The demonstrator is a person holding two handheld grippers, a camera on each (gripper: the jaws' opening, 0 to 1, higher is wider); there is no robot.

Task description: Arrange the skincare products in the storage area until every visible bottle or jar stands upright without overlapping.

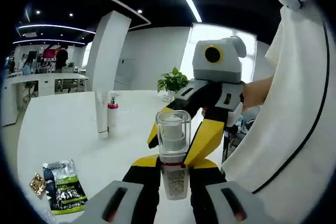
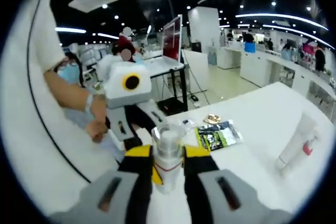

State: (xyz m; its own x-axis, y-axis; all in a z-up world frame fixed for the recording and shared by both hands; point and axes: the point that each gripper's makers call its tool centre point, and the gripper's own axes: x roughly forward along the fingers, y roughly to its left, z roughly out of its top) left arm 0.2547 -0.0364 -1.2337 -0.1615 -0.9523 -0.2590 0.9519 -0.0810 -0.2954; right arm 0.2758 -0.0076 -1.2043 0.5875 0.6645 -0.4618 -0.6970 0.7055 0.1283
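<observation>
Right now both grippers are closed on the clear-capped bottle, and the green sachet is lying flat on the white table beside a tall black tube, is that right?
Not quite. The tube is white, not black, as the left gripper view shows. The rest holds: the left gripper and the right gripper both clamp the clear-capped bottle, and the green sachet lies flat on the white table.

The right gripper [image 2: 168, 169] is squeezing a clear pump bottle [image 2: 168, 153] between its yellow and black jaws, and the left gripper [image 2: 137, 116] is facing it from behind. A green packet [image 2: 218, 136] and a white tube [image 2: 297, 142] are lying on the white table [image 2: 262, 116].
</observation>
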